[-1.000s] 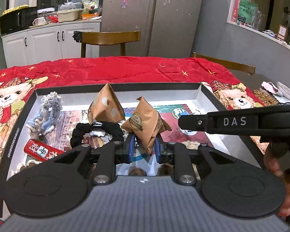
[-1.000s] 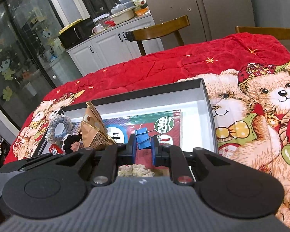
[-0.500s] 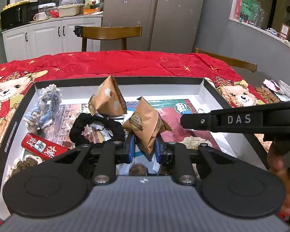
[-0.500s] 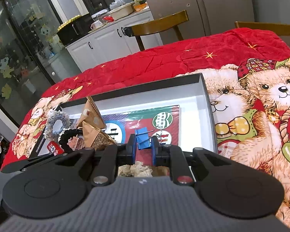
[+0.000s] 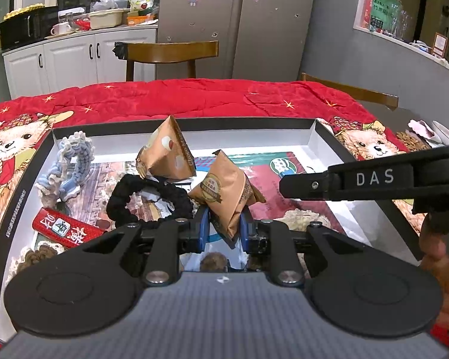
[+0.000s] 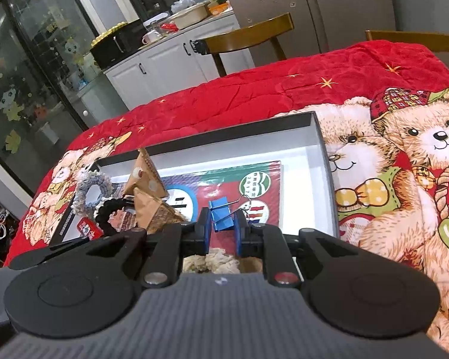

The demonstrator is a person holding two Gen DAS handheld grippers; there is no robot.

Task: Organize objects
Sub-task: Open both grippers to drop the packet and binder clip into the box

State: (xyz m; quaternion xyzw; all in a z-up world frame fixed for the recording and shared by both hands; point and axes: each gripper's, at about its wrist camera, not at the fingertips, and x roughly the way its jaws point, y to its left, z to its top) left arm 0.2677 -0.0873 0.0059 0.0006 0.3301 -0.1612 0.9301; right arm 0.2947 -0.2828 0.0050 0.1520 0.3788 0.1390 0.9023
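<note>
My left gripper [image 5: 223, 229] is shut on a brown triangular snack packet [image 5: 225, 195] and holds it over the black-rimmed white box [image 5: 320, 137]. A second brown packet [image 5: 166, 157] stands in the box behind it. My right gripper [image 6: 223, 229] is shut on a blue binder clip [image 6: 221, 214] above the right half of the box [image 6: 321, 161]. The right gripper's body also shows as a black bar [image 5: 374, 176] at the right of the left wrist view.
In the box lie a blue-white rope ring [image 5: 70, 164], a black scrunchie [image 5: 148, 197], a red packet [image 5: 64, 227], beige woven pieces [image 5: 302, 218] and a printed card [image 6: 224, 185]. The box sits on a red teddy-bear quilt [image 5: 194, 98]. Wooden chairs [image 5: 167, 55] stand behind.
Both grippers have risen slightly and tilted with their loads; the box looks a little lower and farther. Both grips are unchanged.
</note>
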